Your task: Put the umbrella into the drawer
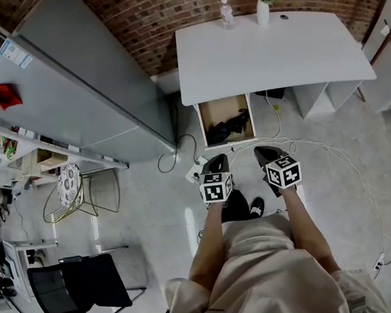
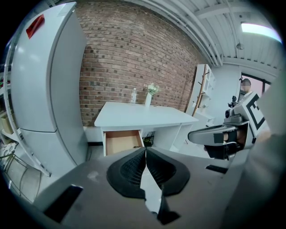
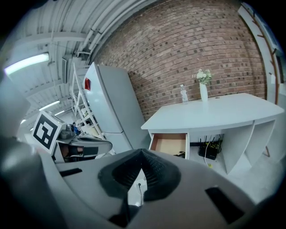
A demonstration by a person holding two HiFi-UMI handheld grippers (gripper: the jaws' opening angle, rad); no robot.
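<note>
One drawer open under the table, one black umbrella bundled inside. Two tools: left tool and right tool both pinched closed, empty.

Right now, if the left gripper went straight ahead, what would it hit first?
The left gripper would likely hit the open drawer under the desk, or the floor just before it; depth is unclear.

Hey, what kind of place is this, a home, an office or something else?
Probably a studio or workshop space set up like an office: a bare brick wall, a white desk with an open drawer, and metal shelving beside a tall white fridge.
</note>
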